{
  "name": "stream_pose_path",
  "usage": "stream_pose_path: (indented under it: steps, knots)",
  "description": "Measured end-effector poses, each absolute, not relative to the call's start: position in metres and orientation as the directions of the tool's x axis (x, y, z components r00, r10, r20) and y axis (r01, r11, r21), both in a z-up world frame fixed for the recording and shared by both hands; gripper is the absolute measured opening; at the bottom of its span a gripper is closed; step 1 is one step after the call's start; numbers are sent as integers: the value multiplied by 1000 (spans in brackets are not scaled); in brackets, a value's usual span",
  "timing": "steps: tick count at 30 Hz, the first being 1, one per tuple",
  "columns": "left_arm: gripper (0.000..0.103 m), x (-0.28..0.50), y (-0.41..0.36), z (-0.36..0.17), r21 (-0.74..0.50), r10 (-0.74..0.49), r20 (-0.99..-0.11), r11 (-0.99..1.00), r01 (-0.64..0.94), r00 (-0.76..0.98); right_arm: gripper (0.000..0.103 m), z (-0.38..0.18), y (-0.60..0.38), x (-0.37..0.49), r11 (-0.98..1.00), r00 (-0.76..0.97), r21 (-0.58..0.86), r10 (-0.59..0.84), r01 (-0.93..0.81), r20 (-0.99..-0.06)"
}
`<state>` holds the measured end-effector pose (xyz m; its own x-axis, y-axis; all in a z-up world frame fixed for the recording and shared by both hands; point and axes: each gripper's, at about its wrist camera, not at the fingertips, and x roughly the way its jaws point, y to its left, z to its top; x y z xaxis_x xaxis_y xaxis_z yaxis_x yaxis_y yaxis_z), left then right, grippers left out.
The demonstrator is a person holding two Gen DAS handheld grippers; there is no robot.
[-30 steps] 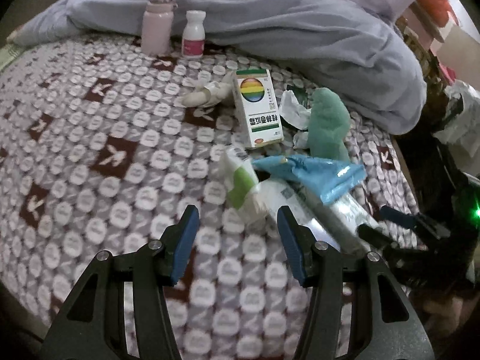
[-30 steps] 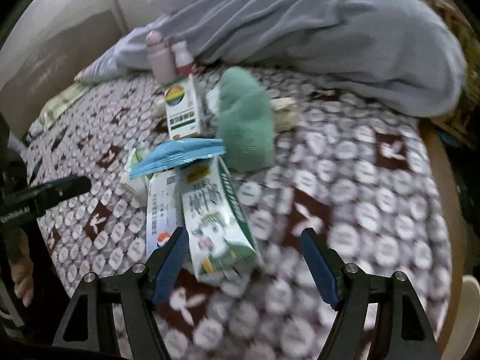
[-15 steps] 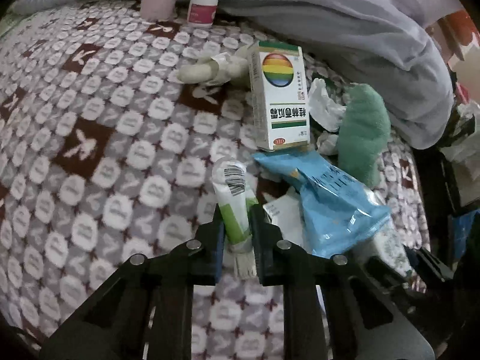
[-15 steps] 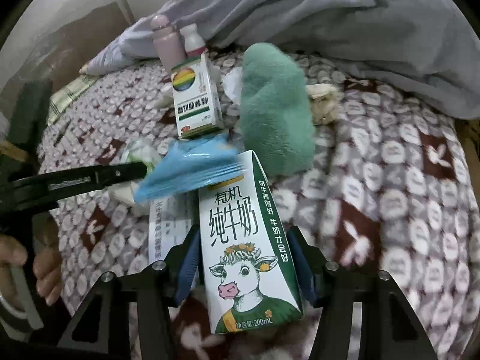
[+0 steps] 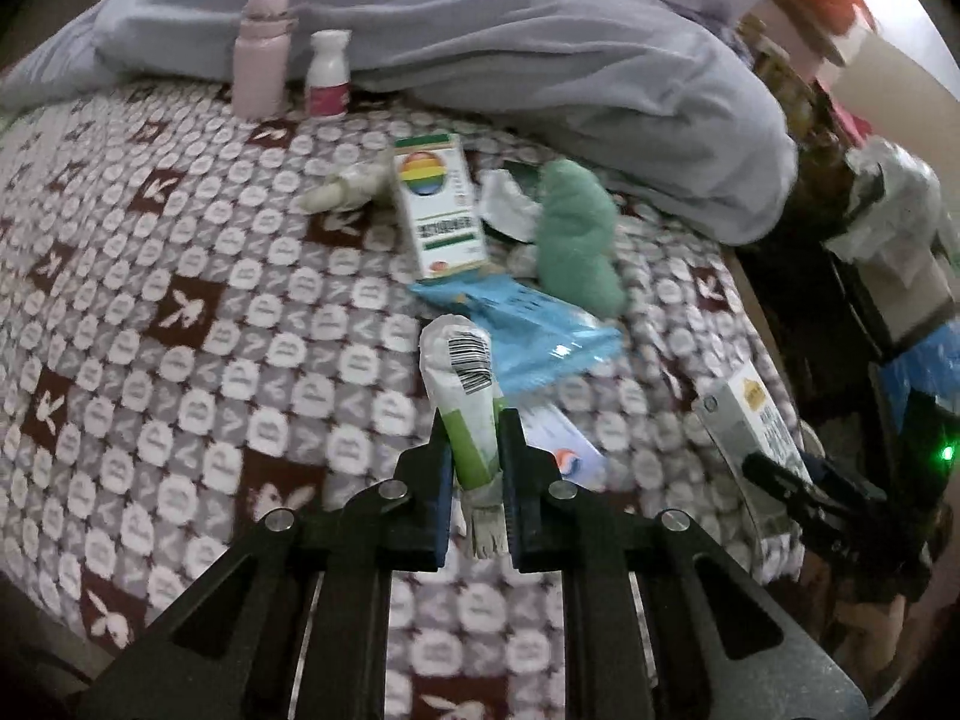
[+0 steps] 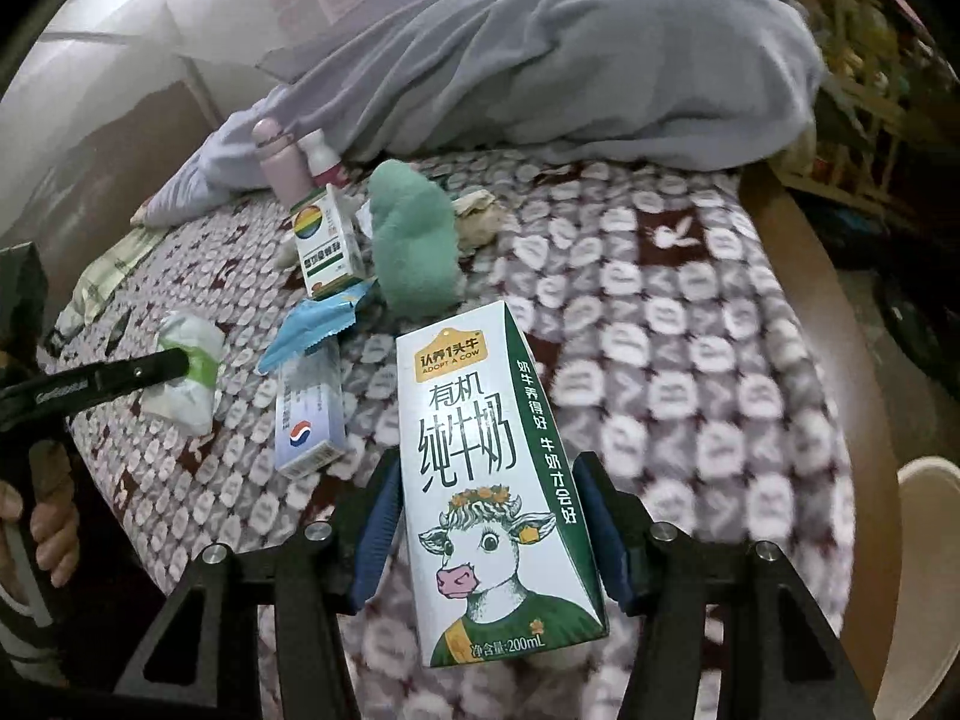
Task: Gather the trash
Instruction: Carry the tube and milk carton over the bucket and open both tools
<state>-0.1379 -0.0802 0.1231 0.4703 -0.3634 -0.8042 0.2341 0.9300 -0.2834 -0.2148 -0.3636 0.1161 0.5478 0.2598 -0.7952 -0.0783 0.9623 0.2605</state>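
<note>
Litter on bedspread (image 5: 180, 312) | box (image 5: 441, 207), blue wrapper (image 5: 528, 324), green cloth (image 5: 576, 240)

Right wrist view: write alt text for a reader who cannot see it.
The right gripper clamps a white-and-green milk carton with a cartoon cow, above a patterned bedspread. Behind it lie a green towel, a rainbow-logo box, a blue packet and a small box. At left, the left gripper holds a crumpled tube.

Green-white milk carton (image 6: 492, 480), blue wrapper (image 5: 528, 324)
</note>
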Motion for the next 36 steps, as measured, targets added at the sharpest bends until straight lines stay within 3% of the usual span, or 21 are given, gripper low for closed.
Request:
stream_pose_path:
  steps: [20,36]
  knots:
    - [12,-176,-177,139,-157,-357,-793,903,400,494,55,139,-405,-250,963,614,271,220,-11,-758]
    - [11,-189,-263,141,-165,-431,-795,830,532,426,55,141,-474,-281,957,640,266,131,119,-757]
